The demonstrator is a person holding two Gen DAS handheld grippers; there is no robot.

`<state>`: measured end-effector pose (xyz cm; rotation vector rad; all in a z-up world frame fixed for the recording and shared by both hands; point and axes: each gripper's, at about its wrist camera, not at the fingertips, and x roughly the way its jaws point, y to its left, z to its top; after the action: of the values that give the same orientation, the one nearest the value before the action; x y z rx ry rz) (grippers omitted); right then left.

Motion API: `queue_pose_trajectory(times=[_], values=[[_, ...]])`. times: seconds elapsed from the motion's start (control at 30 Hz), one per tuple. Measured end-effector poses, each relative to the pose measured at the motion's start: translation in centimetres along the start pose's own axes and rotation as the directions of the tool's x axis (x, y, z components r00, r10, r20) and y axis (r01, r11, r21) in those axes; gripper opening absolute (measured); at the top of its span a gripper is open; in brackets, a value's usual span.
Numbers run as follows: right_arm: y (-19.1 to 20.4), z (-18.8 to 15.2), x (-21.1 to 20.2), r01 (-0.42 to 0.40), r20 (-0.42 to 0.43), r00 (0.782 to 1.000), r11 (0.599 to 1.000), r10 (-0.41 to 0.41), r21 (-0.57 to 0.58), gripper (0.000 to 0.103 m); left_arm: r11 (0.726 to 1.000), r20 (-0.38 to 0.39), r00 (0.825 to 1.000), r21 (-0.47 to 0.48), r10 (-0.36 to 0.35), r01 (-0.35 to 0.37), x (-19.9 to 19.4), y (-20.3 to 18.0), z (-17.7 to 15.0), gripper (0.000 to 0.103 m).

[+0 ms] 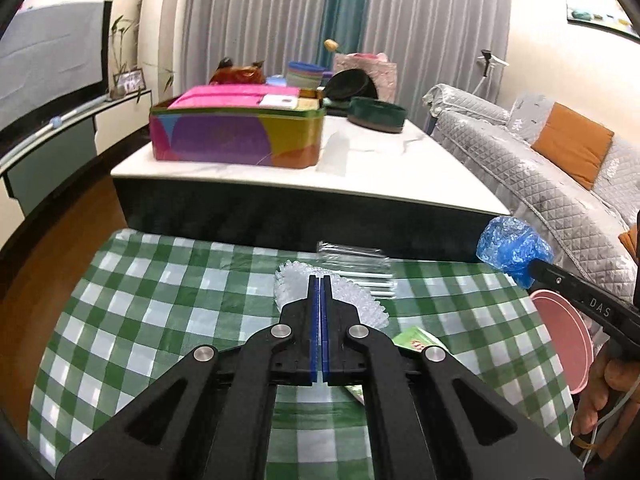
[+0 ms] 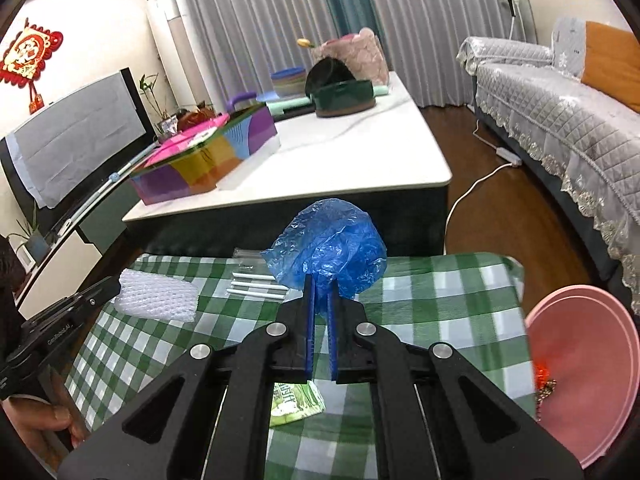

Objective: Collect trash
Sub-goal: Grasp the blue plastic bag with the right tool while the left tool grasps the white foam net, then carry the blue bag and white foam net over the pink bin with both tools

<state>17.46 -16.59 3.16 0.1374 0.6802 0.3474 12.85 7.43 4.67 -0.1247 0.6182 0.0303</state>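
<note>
The left tool [image 1: 320, 280] has its blue pads pressed together. In its own view it stands in front of a white bubble-wrap piece [image 1: 362, 300]; in the right wrist view its tip meets the near-left edge of that piece, and whether an edge is nipped between the pads I cannot tell. The right tool [image 2: 320, 284] is nearly together, clamped on a crumpled blue plastic bag [image 2: 328, 240], which bulges up past its fingertips toward 12 o'clock and hides part of the counter behind it.

The bubble wrap lies with its long axis running roughly from 10 to 4 o'clock in the left view, partly hidden by the tool. Beyond it, at 12 o'clock, a clear packet of white sticks [image 2: 256, 284] lies on the green-and-white checked counter [image 2: 440, 300], the sticks lengthwise from 9 to 3 o'clock; the packet's far edge is hard to make out. A green snack wrapper [image 2: 296, 400] lies flat beneath the right tool, mostly covered by its frame, with its print too blurred to read.

A pink basin [image 2: 592, 380] stands at 4 o'clock of the right view, cut off by the picture edge, holding red and dark scraps. A hand [image 2: 44, 420] grips the left tool's handle at 8 o'clock.
</note>
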Motion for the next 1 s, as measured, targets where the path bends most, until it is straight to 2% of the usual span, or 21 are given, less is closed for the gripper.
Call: queue_pose_trajectory(times=[0.43,1.0], values=[[-2.7,-0.2,-5.0,0.057,0.043,0.998,0.998,-0.056,-0.015,0.006,0.997,0.013,0.999,0.052,-0.049,0.049,-1.5,-4.0,-0.1,0.0],[-6.2,0.0,-8.0,0.111,0.078,0.991,0.994,-0.111,0.004,0.006,0.983,0.002,0.992,0.132,-0.13,0.128,-0.9,-10.2,-0.4,0.0]])
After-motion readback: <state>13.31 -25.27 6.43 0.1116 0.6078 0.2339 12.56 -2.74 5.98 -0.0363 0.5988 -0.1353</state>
